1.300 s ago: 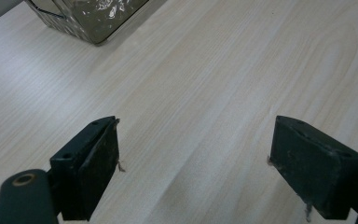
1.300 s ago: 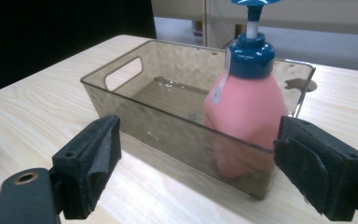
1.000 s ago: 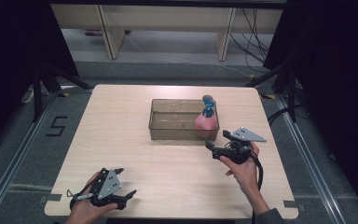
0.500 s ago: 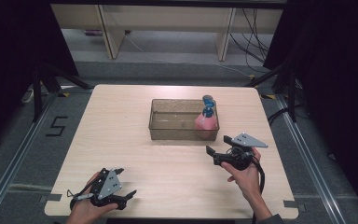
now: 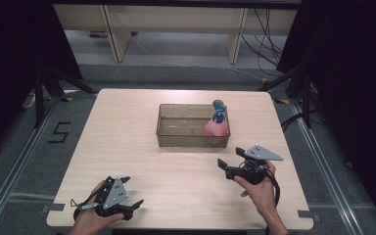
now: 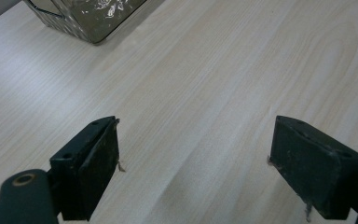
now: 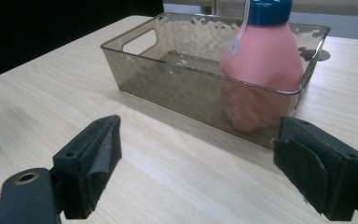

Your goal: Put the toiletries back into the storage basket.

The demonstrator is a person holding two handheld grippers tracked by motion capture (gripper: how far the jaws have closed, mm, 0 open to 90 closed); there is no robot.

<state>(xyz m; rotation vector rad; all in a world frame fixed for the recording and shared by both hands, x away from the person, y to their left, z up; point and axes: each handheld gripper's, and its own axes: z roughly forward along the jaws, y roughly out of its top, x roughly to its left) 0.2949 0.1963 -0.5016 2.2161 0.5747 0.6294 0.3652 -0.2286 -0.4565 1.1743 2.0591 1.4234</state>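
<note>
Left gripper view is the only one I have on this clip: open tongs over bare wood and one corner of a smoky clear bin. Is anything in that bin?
Observer: Yes. A pink bottle with a blue cap stands upright inside the bin, at its right end in the high view.
Operator: Are the other tongs holding it?
Observer: No. The right tongs are open and empty, on the near side of the bin and facing it.
Operator: Where do my tongs sit on the table?
Observer: The left tongs are near the table's near left corner, well away from the bin.
</note>
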